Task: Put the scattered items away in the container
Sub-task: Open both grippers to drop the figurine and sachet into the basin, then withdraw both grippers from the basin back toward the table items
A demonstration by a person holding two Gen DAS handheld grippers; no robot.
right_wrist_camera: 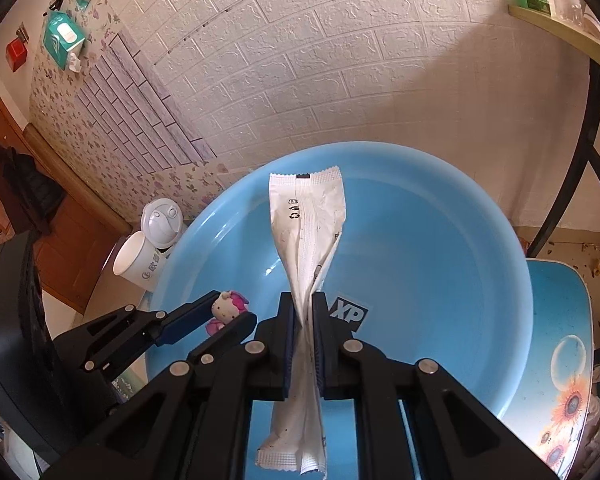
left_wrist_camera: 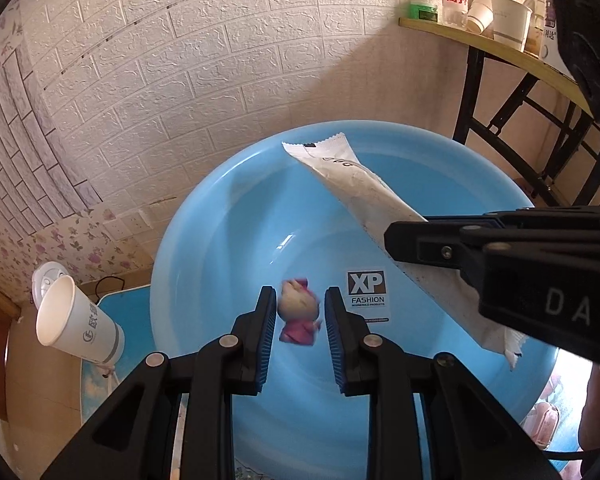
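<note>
- The right gripper (right_wrist_camera: 303,312) is clamped on a white sachet (right_wrist_camera: 306,216), pinching its middle; the packet's far end juts out over the blue basin (right_wrist_camera: 480,248).
- The left gripper (left_wrist_camera: 300,308) stands slightly parted above the basin; a small pink-and-white cat figurine (left_wrist_camera: 298,312) sits between the blue pads (blurred, with a gap showing on each side, so no grip).
- An XP sticker (left_wrist_camera: 367,294) marks the basin's floor.
- Left of the basin, a tilted paper cup (left_wrist_camera: 78,322).
- Beyond, a white brick wall (left_wrist_camera: 220,60) and a shelf (left_wrist_camera: 496,46) of cups.
</note>
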